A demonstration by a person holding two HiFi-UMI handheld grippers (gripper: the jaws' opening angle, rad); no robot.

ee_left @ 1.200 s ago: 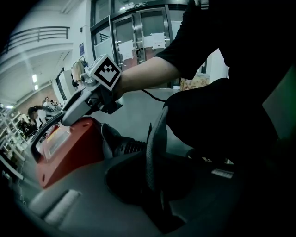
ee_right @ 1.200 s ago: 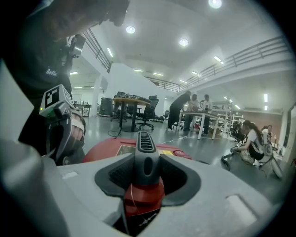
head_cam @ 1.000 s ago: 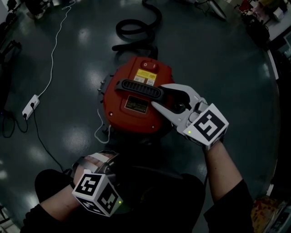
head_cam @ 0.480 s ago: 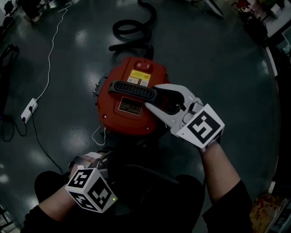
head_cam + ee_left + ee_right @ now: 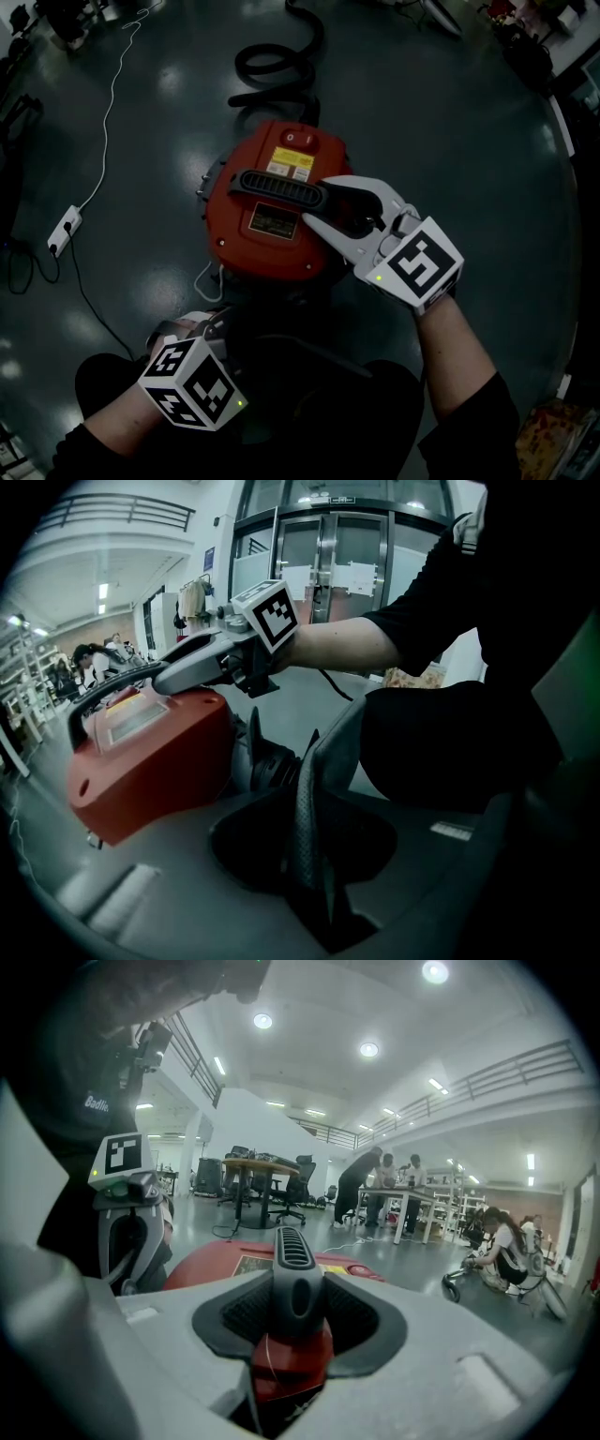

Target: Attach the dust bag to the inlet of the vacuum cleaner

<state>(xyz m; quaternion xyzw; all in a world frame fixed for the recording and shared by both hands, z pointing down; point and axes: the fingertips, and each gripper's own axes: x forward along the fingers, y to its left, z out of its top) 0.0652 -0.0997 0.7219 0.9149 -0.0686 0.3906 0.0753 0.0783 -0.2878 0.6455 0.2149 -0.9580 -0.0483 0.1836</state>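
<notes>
On the vacuum lid (image 5: 234,246), the yellow label (image 5: 289,167) is unreadable.

Glossy grey floor (image 5: 450,141), glass doors (image 5: 328,569), ceiling spotlights (image 5: 368,1049), seemingly desks (image 5: 405,1196) beyond.

I saw a white power strip (image 5: 61,232) on the dark floor at the left, with its white cable (image 5: 113,94) trailing away. Farther off, people (image 5: 361,1183) stood at a table (image 5: 412,1202), 1 person (image 5: 506,1251) crouched low, and glass doors (image 5: 328,574) faced the hall.
</notes>
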